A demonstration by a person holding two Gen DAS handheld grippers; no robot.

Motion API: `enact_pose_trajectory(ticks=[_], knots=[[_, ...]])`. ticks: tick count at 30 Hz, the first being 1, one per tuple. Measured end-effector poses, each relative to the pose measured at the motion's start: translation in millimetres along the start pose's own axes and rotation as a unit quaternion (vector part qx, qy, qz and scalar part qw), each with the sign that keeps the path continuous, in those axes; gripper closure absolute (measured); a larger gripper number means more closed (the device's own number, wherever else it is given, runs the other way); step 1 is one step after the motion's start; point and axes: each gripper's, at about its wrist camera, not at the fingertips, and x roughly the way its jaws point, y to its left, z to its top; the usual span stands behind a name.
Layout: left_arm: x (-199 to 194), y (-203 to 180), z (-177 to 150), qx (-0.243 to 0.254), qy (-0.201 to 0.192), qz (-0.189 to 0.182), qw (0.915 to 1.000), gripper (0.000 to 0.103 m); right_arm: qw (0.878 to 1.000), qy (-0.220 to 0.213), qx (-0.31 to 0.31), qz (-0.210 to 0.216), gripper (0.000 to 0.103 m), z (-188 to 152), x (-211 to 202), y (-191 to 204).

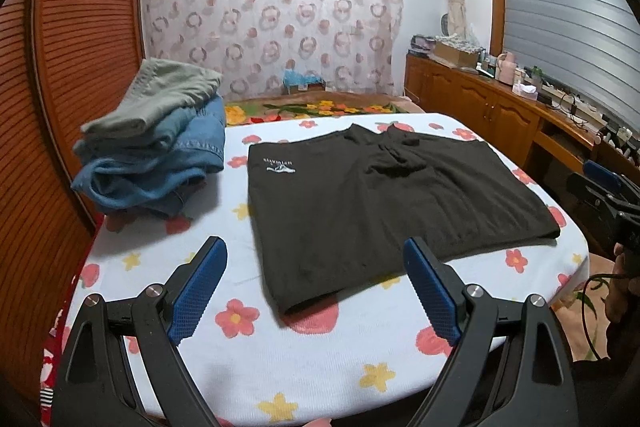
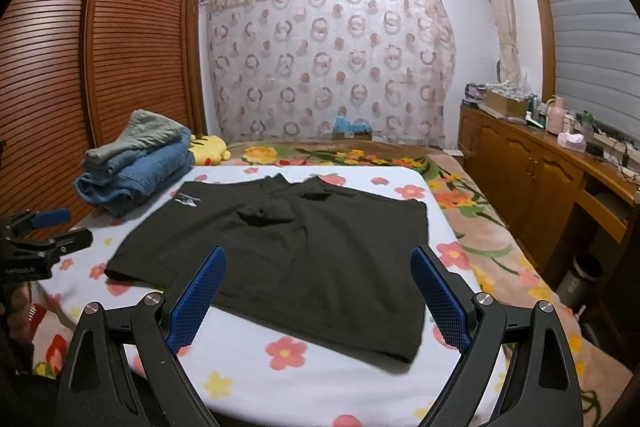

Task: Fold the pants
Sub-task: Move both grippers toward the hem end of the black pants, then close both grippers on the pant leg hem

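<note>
Black pants (image 1: 360, 203): lie flat on the flowered sheet of the bed (image 1: 304, 359), ahead of both tongs; waist at the far edge, hems near
Long axis: hard to tell; the garment looks squarish
Left tongs (image 1: 316, 287): spread, holding nothing; over the near left hem corner
Right tongs (image 2: 318, 291): spread, holding nothing; over the near right hem
Nearer: about equal, I judge
Beside: folded stack (image 1: 156, 139), far left

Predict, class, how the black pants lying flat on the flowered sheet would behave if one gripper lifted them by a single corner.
The black pants look like thin, soft fabric lying flat with small creases, so they would probably sag rather than hold shape. Already folded over, the layers may slide apart. They seem light, so a push would likely bunch them on the flowered sheet.
</note>
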Motion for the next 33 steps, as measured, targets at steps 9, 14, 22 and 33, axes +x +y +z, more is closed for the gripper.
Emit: enact_pose_trajectory(ticks=[9,14,22,33], knots=[[22,8,-10,0.002,0.022,-0.017,0.9996,0.013,1.0,0.024,-0.005,-0.018,0.009,-2,7,-2],[35,23,-18,-0.008,0.039,-0.014,0.9991,0.013,0.998,0.049,-0.008,-0.028,0.01,-5,10,-4],[53,40,-25,-0.027,0.064,-0.023,0.9973,0.021,0.996,0.08,0.006,-0.033,0.015,5,12,-8],[73,41,-32,-0.03,0.097,-0.041,0.994,0.04,0.994,0.108,0.026,-0.015,0.026,13,17,-25]])
